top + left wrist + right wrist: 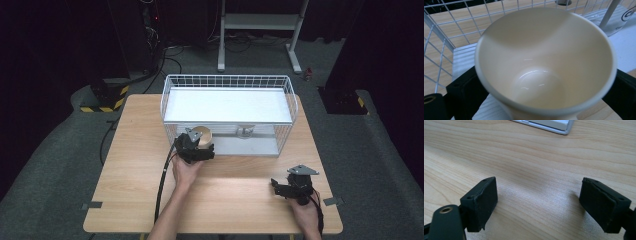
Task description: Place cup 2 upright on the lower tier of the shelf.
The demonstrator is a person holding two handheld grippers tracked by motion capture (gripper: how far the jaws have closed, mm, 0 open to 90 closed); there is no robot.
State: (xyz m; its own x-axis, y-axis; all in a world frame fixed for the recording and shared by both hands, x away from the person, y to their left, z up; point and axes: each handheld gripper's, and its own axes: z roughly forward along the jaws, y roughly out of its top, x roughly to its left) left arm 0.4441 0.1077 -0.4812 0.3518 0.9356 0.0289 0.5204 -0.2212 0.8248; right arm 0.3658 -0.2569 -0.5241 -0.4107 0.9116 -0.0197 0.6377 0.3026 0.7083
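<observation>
We ease the left gripper (201, 146), jaws spread either side of the paper cup (545, 62), back from the wire basket (289, 112) without tipping it; right gripper (278, 187) open, empty.

Wire basket (290, 102) at the far middle of the bench (135, 150), cup (202, 135) inside its near left corner, left gripper (196, 149) just before the cup, right gripper (292, 187) well apart at the near right

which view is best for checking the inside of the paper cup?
Left gripper view: the cup sits close between the jaws, rim and empty bottom plainly visible. The high view shows it small at the basket's front edge, partly behind the left gripper. The right gripper view faces bare table.
</observation>
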